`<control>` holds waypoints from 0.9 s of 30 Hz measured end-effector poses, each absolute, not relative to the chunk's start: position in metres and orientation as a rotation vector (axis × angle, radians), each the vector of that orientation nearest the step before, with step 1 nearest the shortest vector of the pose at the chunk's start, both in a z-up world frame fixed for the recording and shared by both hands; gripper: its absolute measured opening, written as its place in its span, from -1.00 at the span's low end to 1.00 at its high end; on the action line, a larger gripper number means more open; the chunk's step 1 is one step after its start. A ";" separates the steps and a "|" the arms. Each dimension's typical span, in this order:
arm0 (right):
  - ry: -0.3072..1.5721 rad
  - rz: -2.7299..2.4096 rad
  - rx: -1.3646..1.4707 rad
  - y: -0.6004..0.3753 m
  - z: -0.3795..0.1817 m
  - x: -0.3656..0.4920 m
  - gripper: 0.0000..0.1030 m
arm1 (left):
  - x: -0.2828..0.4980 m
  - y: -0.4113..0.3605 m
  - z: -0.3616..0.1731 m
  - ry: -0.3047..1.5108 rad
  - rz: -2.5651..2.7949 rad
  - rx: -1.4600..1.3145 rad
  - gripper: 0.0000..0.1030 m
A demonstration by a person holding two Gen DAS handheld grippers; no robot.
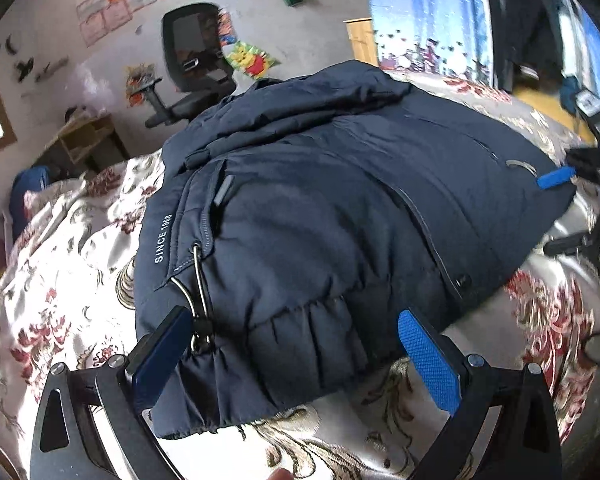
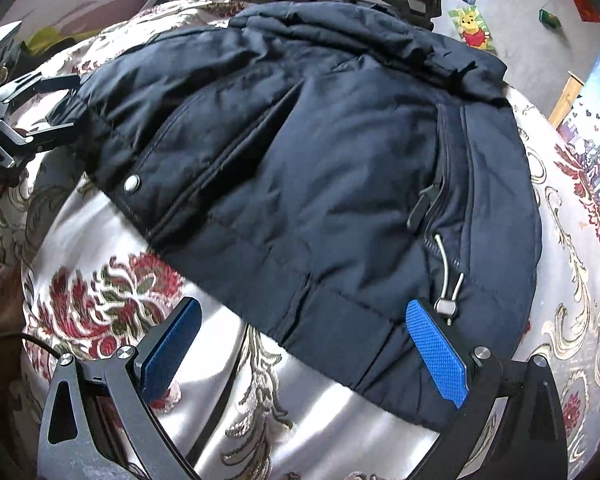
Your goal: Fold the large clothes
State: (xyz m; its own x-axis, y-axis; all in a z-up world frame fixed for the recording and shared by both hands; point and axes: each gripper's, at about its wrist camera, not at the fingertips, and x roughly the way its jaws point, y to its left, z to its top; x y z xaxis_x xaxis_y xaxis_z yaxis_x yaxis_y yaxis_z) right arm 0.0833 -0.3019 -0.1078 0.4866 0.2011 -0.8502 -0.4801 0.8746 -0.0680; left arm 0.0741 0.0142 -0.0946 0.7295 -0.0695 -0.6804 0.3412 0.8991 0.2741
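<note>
A navy padded jacket (image 1: 320,208) lies folded into a thick bundle on a bed with a floral satin cover (image 1: 60,300). Its hem, printed "SINCE 1908" (image 1: 163,240), and a drawcord with toggle (image 1: 198,280) face my left gripper (image 1: 296,360), which is open with the hem's corner between its blue pads. In the right wrist view the jacket (image 2: 300,160) fills the middle. My right gripper (image 2: 304,348) is open at its near edge, the right pad beside the drawcord toggle (image 2: 448,304). Each gripper shows in the other's view, at opposite ends of the jacket.
The bed cover (image 2: 120,300) spreads around the jacket on all sides. Beyond the bed stand a black office chair (image 1: 196,60), a wooden shelf (image 1: 84,140) and a blue curtain (image 1: 428,12). Posters hang on the wall. A fingertip (image 1: 280,474) shows at the bottom edge.
</note>
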 end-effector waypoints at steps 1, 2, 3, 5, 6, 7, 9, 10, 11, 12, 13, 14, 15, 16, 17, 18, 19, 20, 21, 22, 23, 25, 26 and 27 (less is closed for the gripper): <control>0.982 0.424 -0.320 -0.302 -0.108 0.083 0.95 | 0.070 0.011 -0.097 0.719 -0.251 0.420 1.00; 0.985 0.425 -0.327 -0.302 -0.109 0.082 0.95 | 0.068 0.008 -0.100 0.723 -0.270 0.441 1.00; 0.989 0.425 -0.333 -0.302 -0.109 0.082 0.95 | 0.065 0.004 -0.105 0.735 -0.291 0.477 1.00; 0.995 0.426 -0.340 -0.302 -0.109 0.081 0.95 | 0.061 -0.002 -0.115 0.739 -0.284 0.542 1.00; 0.996 0.425 -0.342 -0.303 -0.109 0.081 0.95 | 0.061 -0.004 -0.117 0.741 -0.281 0.557 1.00; 0.998 0.424 -0.344 -0.304 -0.109 0.082 0.95 | 0.061 -0.006 -0.120 0.746 -0.274 0.573 1.00; 1.001 0.416 -0.348 -0.305 -0.110 0.083 0.95 | 0.062 -0.007 -0.121 0.754 -0.269 0.582 1.00; 1.003 0.411 -0.350 -0.306 -0.110 0.084 0.95 | 0.062 -0.008 -0.122 0.758 -0.268 0.589 1.00; 1.005 0.409 -0.350 -0.307 -0.110 0.085 0.95 | 0.062 -0.008 -0.122 0.761 -0.268 0.599 1.00; 1.008 0.406 -0.350 -0.308 -0.110 0.085 0.95 | 0.061 -0.009 -0.123 0.763 -0.268 0.610 1.00; 1.011 0.404 -0.355 -0.310 -0.111 0.084 0.95 | 0.060 -0.009 -0.124 0.764 -0.270 0.620 1.00; 1.014 0.406 -0.362 -0.310 -0.112 0.084 0.95 | 0.059 -0.010 -0.125 0.765 -0.270 0.630 1.00; 1.017 0.404 -0.390 -0.310 -0.114 0.082 0.95 | 0.058 -0.011 -0.126 0.768 -0.268 0.643 1.00; 1.018 0.401 -0.413 -0.310 -0.116 0.081 0.95 | 0.058 -0.012 -0.128 0.768 -0.264 0.655 1.00; 1.018 0.399 -0.436 -0.309 -0.118 0.079 0.95 | 0.057 -0.014 -0.130 0.768 -0.257 0.665 1.00; 1.015 0.398 -0.459 -0.308 -0.120 0.078 0.95 | 0.057 -0.016 -0.132 0.769 -0.245 0.683 1.00; 1.012 0.396 -0.473 -0.307 -0.121 0.077 0.95 | 0.057 -0.018 -0.135 0.768 -0.231 0.703 1.00; 1.010 0.393 -0.480 -0.307 -0.121 0.077 0.95 | 0.057 -0.020 -0.137 0.762 -0.219 0.716 1.00; 1.008 0.383 -0.484 -0.306 -0.122 0.078 0.95 | 0.056 -0.021 -0.138 0.757 -0.206 0.725 1.00; 1.004 0.376 -0.486 -0.305 -0.122 0.078 0.95 | 0.056 -0.023 -0.138 0.751 -0.198 0.728 1.00; 0.997 0.367 -0.490 -0.304 -0.123 0.078 0.95 | 0.056 -0.023 -0.138 0.746 -0.192 0.727 1.00; 0.979 0.348 -0.513 -0.300 -0.123 0.077 0.95 | 0.055 -0.024 -0.138 0.732 -0.169 0.736 0.99; 0.971 0.342 -0.522 -0.299 -0.124 0.076 0.95 | 0.056 -0.025 -0.138 0.724 -0.155 0.743 0.92; 0.956 0.331 -0.539 -0.296 -0.125 0.075 0.95 | 0.057 -0.025 -0.139 0.711 -0.129 0.757 0.89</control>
State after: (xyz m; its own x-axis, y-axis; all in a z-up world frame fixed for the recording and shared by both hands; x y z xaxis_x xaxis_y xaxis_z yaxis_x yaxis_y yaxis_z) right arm 0.0752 -0.2955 -0.1246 0.5421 0.0321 -0.8397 -0.4936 0.8208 -0.2873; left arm 0.0567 -0.0250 -0.1389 0.7618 0.1389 -0.6327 0.3521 0.7311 0.5844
